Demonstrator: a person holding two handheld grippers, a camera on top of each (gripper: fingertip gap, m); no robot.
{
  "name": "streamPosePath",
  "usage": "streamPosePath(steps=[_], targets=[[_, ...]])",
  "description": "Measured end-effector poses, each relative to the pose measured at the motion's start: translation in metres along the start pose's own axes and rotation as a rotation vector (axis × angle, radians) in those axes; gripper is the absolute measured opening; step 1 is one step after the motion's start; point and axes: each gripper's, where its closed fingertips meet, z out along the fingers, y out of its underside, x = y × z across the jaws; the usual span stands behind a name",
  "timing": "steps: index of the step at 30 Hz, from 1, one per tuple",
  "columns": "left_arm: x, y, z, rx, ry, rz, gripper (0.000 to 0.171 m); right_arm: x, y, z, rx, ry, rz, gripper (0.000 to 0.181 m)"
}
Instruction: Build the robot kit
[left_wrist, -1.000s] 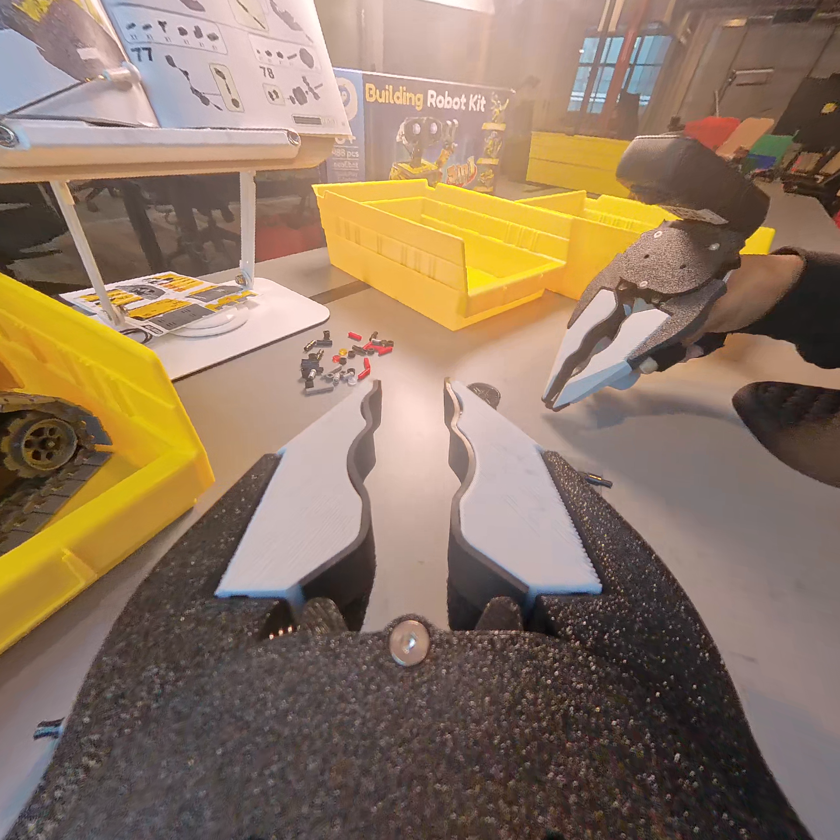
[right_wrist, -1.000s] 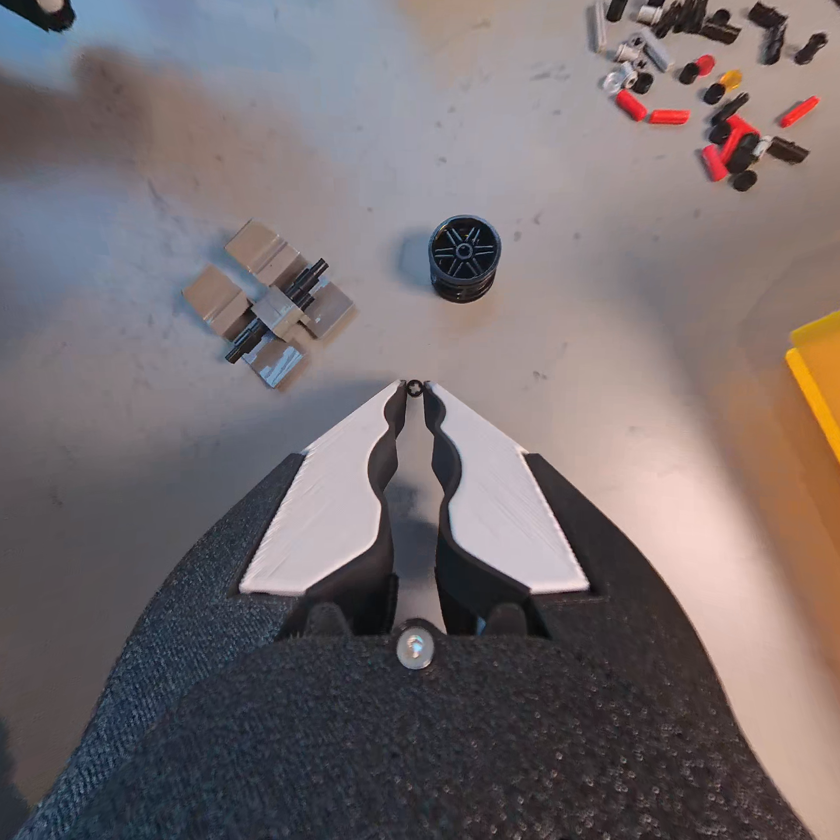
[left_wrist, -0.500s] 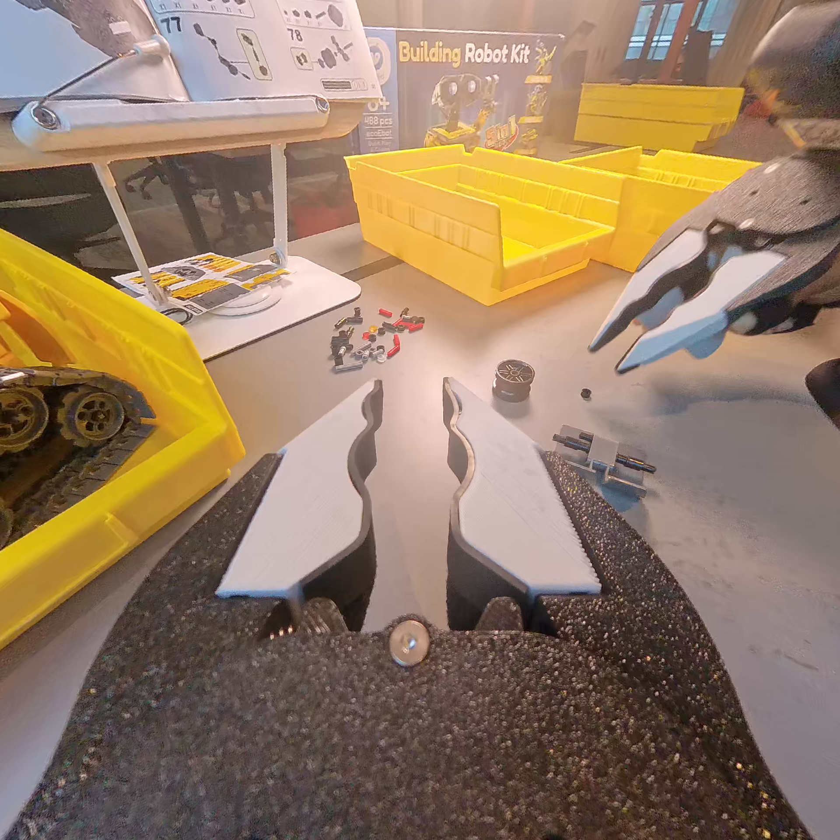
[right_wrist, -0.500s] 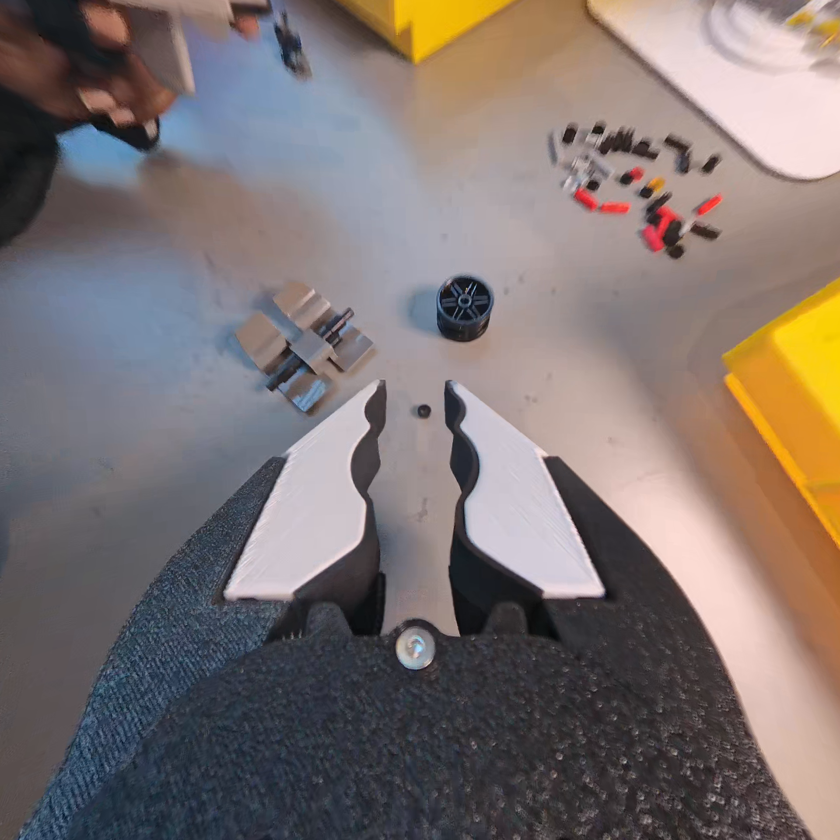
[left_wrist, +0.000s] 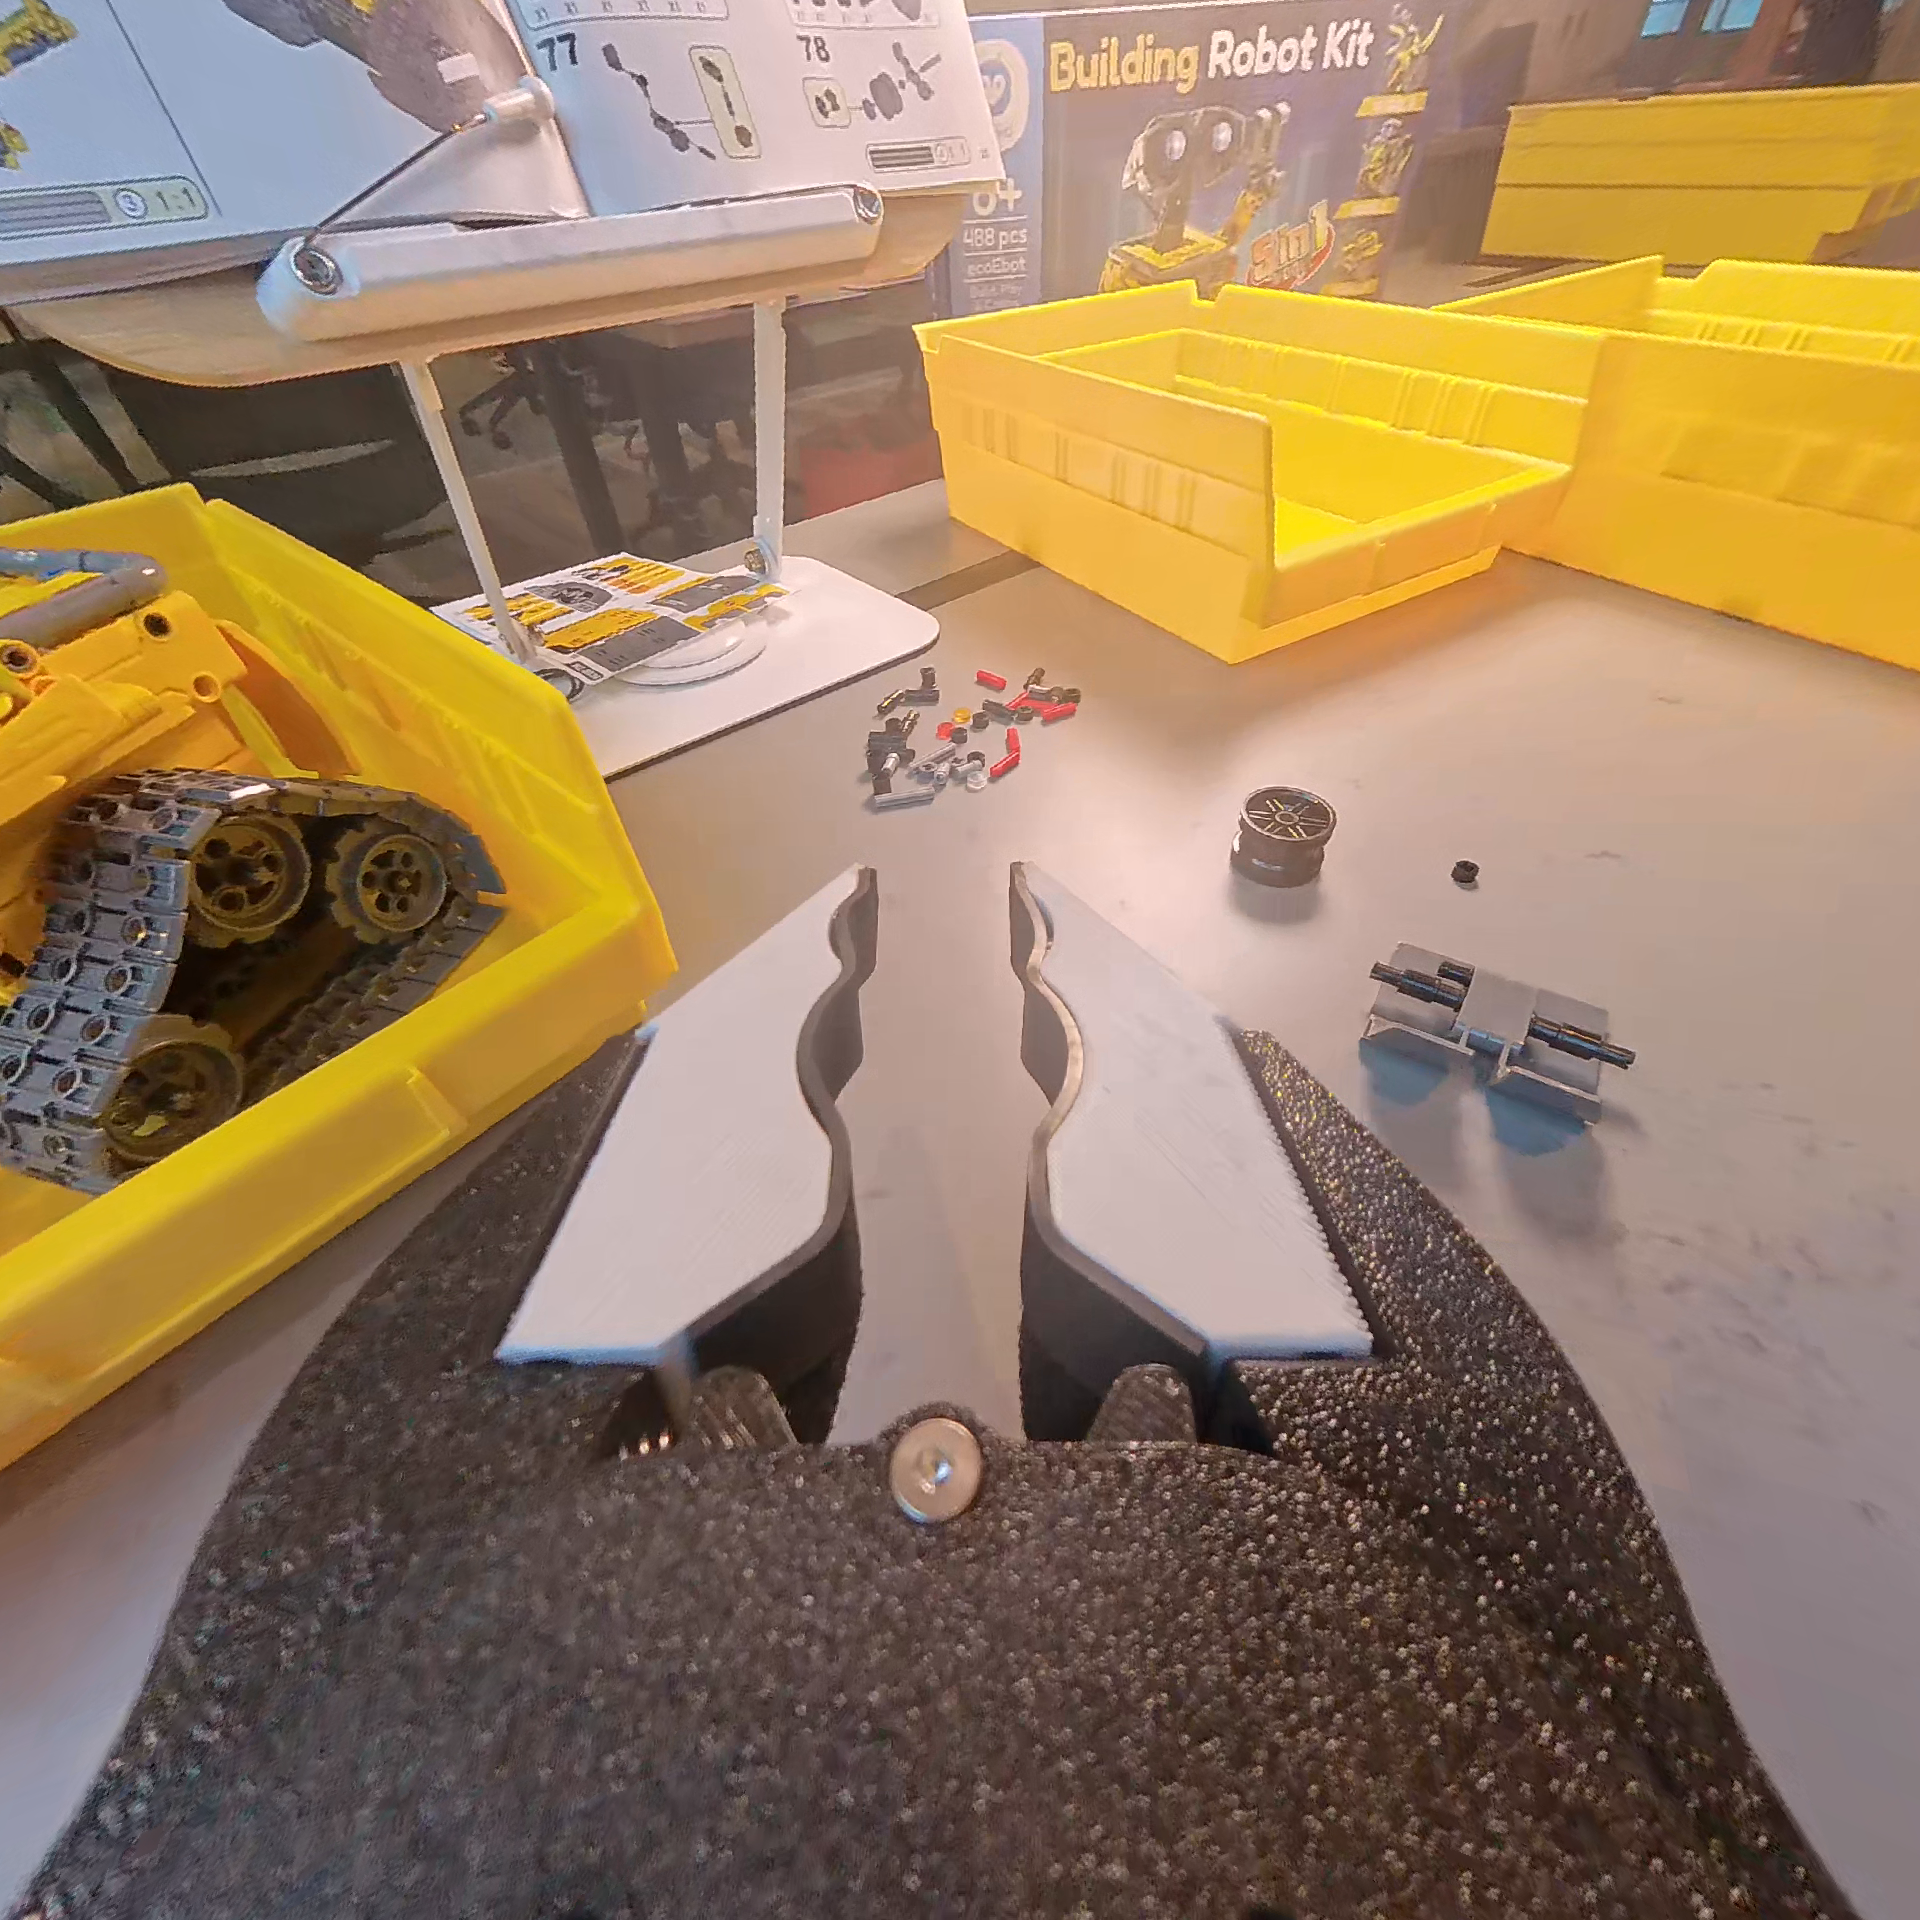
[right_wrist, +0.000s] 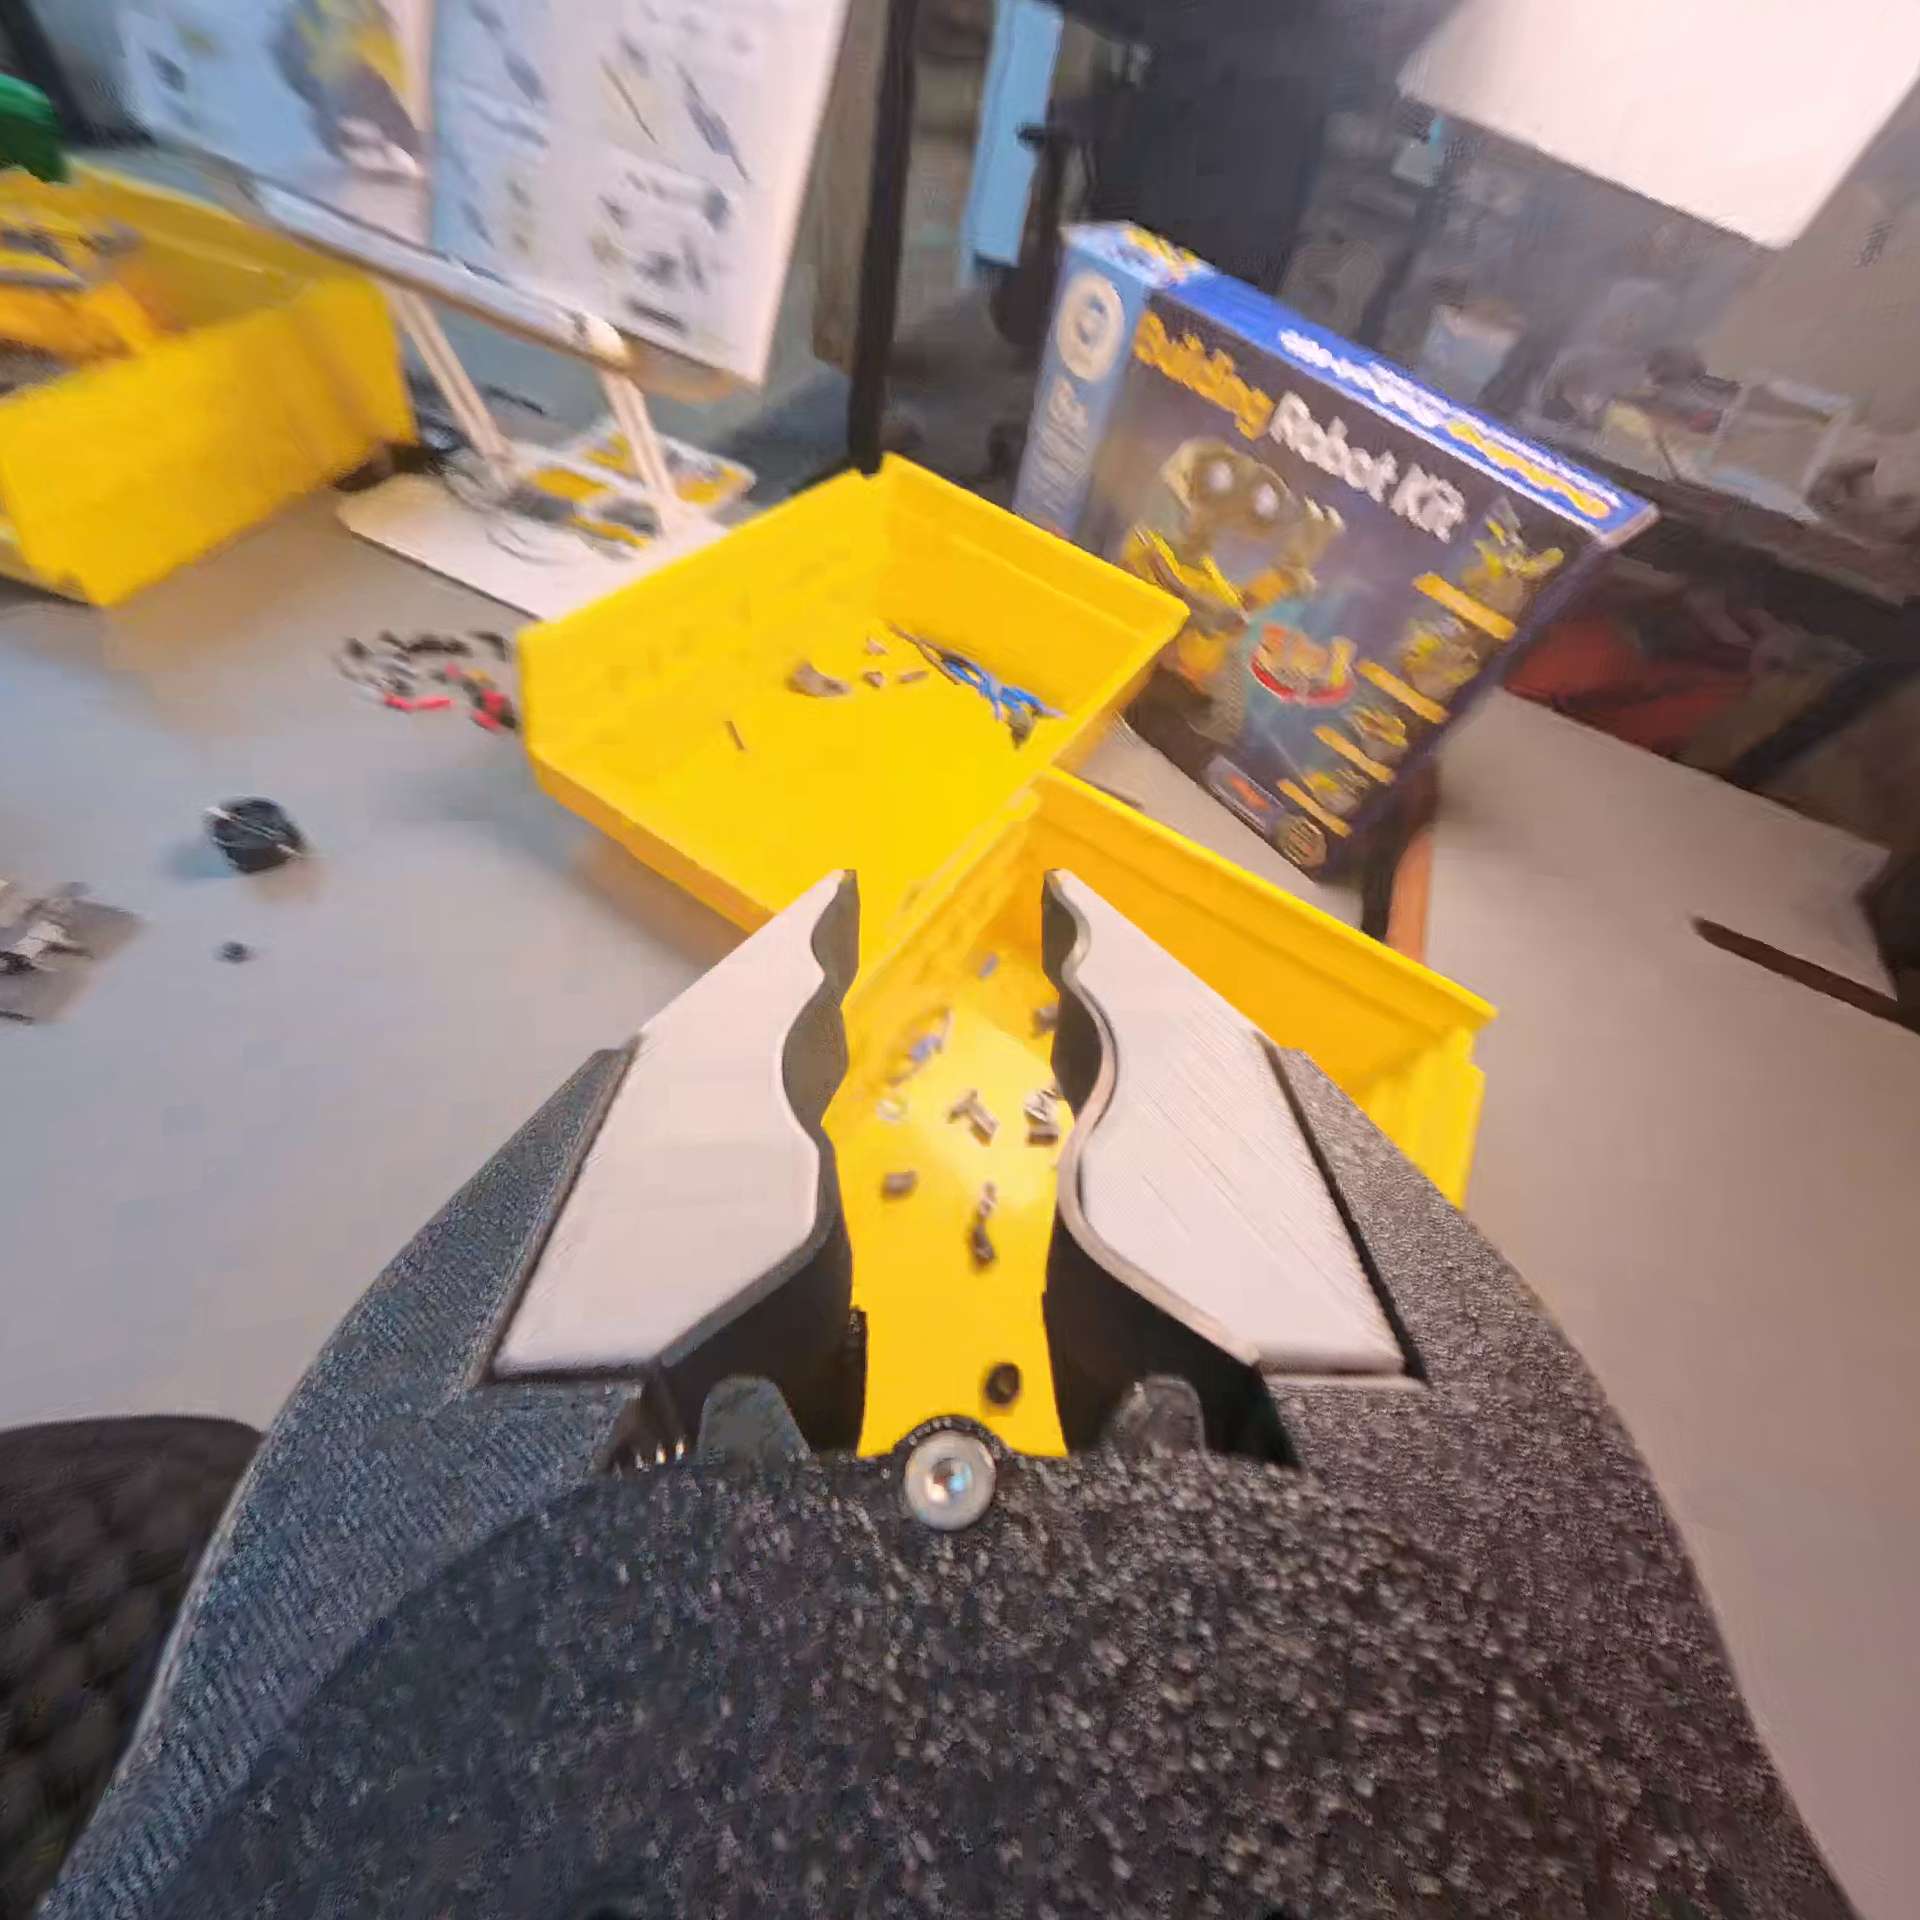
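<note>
Counting first: in the left wrist view we see three yellow bins, one at 9 o'clock holding a yellow tracked vehicle model, one at 1 o'clock, and a third at 2 o'clock. On the grey table we count one black wheel hub, one tiny black ring just to its right, one grey plate assembly with black pins at 3 o'clock, and one scatter of small red, black and grey pins at 12 o'clock.

We note the left gripper hovering low over bare table, its fingers parted with a clear gap and nothing between them. The wheel hub is its nearest loose part, at 1 o'clock.

We note the right gripper above a yellow bin of small dark pieces, fingers spread wide and empty. That view is motion-blurred.

One white stand carries an open instruction booklet at 11 o'clock, and one blue kit box stands behind the bins. More yellow bins are stacked beyond the table, in a dim workshop room.
</note>
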Motion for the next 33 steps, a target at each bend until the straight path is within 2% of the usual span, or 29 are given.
streamPosePath(steps=[3,6,9,12,19,23,27,33], targets=[[-0.003,0.000,0.000,-0.007,-0.031,0.029,0.024,0.048,0.042,0.019,-0.185,0.034,-0.028,0.035],[-0.006,0.001,-0.003,-0.019,-0.074,0.073,0.024,0.067,0.079,0.046,-0.322,-0.004,-0.048,0.035],[-0.008,0.004,-0.009,-0.042,-0.120,0.081,0.024,0.069,0.102,0.071,-0.392,-0.070,-0.040,0.035],[-0.006,0.008,-0.012,-0.066,-0.152,0.068,0.023,0.060,0.112,0.103,-0.407,-0.122,-0.003,0.034],[0.012,0.003,-0.009,-0.080,-0.163,0.108,0.023,0.058,0.155,0.185,-0.528,-0.119,0.059,0.034],[0.011,0.004,-0.014,-0.072,-0.171,0.096,0.022,0.056,0.171,0.200,-0.580,-0.123,0.072,0.034],[0.006,0.002,-0.019,-0.060,-0.181,0.084,0.022,0.054,0.171,0.203,-0.580,-0.135,0.105,0.021],[0.005,0.003,-0.027,-0.039,-0.186,0.076,0.022,0.054,0.171,0.202,-0.577,-0.147,0.139,0.015]])
